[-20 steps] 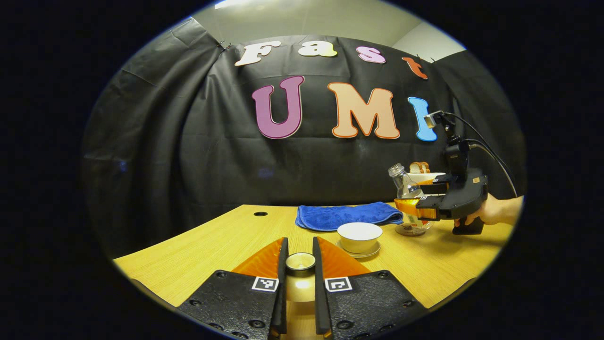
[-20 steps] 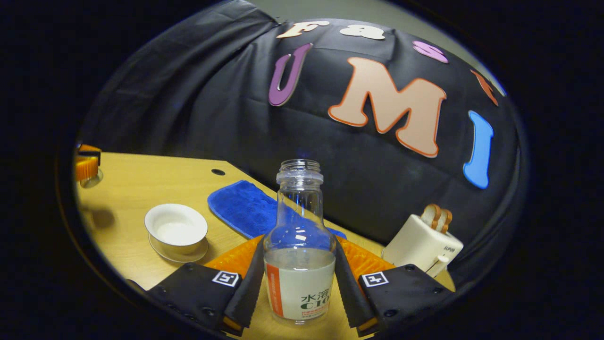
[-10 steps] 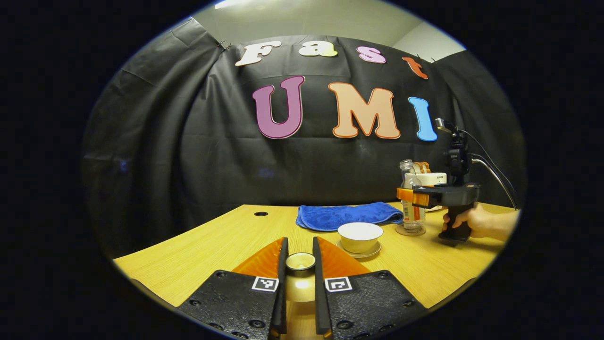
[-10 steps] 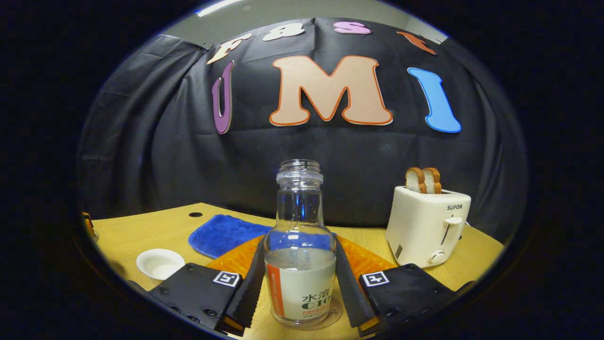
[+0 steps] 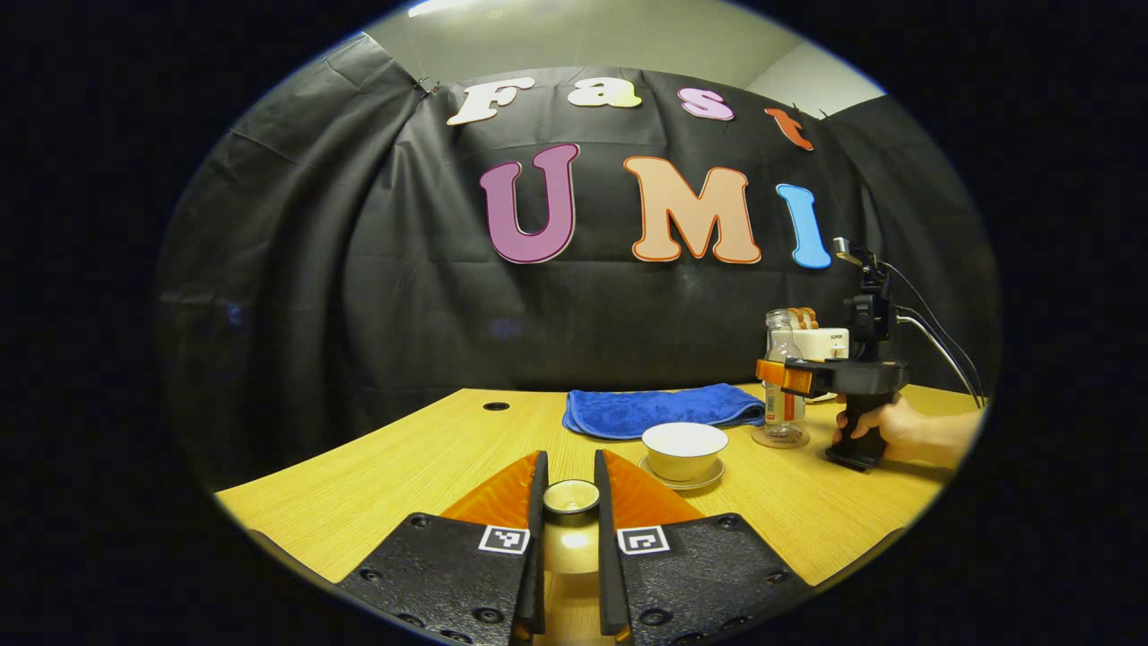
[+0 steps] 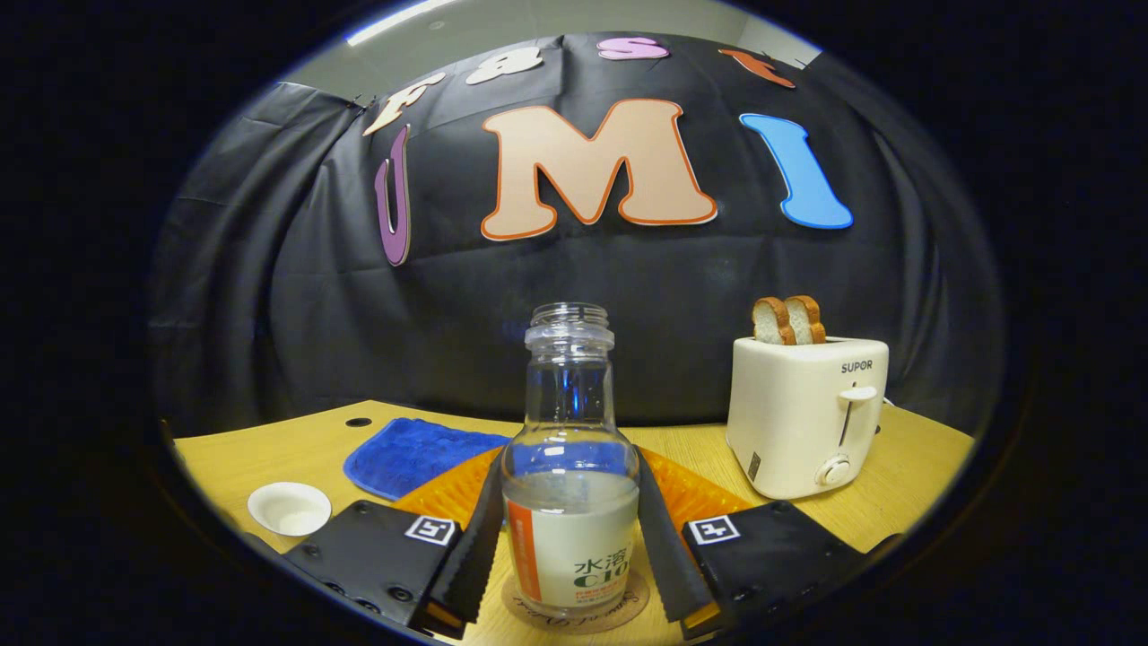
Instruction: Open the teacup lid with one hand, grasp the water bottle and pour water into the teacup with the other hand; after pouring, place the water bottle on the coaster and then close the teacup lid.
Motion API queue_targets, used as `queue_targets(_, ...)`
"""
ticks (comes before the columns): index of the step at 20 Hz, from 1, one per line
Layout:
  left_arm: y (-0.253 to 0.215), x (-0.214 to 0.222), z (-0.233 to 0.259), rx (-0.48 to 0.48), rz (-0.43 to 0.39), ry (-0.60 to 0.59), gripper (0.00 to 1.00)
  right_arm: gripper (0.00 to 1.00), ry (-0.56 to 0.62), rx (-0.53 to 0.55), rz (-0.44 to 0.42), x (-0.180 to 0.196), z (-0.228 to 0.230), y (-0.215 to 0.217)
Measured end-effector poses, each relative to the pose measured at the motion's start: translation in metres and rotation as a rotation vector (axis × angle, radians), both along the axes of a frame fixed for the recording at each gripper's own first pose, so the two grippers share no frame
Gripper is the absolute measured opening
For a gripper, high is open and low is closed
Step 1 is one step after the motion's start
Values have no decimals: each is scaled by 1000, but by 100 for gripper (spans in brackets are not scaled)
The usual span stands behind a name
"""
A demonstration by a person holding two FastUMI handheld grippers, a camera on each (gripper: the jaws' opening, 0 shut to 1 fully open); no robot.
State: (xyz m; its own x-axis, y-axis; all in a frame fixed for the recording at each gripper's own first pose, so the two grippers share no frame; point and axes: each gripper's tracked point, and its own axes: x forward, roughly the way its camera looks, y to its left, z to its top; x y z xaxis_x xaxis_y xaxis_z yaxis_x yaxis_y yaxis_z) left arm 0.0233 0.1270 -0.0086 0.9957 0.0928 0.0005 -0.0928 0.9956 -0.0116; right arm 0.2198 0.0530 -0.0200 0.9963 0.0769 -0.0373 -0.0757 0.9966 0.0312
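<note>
Right now, at the bottom centre of the left gripper view, the left gripper [image 5: 571, 502] has its 2 fingers drawn close together on the teacup lid [image 5: 571, 496], one finger pressing each side of its small round knob, and the lid is held above the wooden table [image 5: 404, 475]. Right of centre in that view, the open teacup [image 5: 684, 449] sits on its saucer [image 5: 685, 478], with a folded blue cloth [image 5: 662, 409] just behind it.

At the right edge of the same view, a hand [image 5: 883, 429] holds the right gripper [image 5: 778, 375], whose fingers sit at the water bottle [image 5: 783, 377].

Low in the middle of the right gripper view, the 2 fingers of that gripper press the bottle's labelled body from both sides. The bottle stands upright, uncapped and partly full, with its base on the round coaster [image 6: 574, 610] at the bottom of the frame. A cream toaster [image 6: 807, 413] with 2 bread slices [image 6: 787, 320] stands at the right, well apart from the bottle. The teacup shows at the lower left of this view.
</note>
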Motion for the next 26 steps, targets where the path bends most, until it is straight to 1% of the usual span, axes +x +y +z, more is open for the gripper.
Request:
queue_targets(5,0,0,0,0,2,0,21,78,-40,-29,12,-8,1,4)
queue_targets(10,1,0,0,-1,4,1,21,80,-11,-24,4,-11,-6,2)
queue_targets(18,0,0,0,-1,1,1,21,83,-11,-30,-17,-13,-4,-3)
queue_targets(19,-1,0,0,-1,2,1,21,91,-12,-31,-22,-14,-4,-5)
queue_targets(20,0,0,0,-1,2,1,21,91,-13,-30,-21,-16,-4,-4)
queue_targets(21,0,0,0,-2,3,1,21,95,-11,-30,-17,-16,-4,-3)
queue_targets(26,-3,1,-1,-1,0,0,21,95,-14,-30,-13,-24,-3,-2)
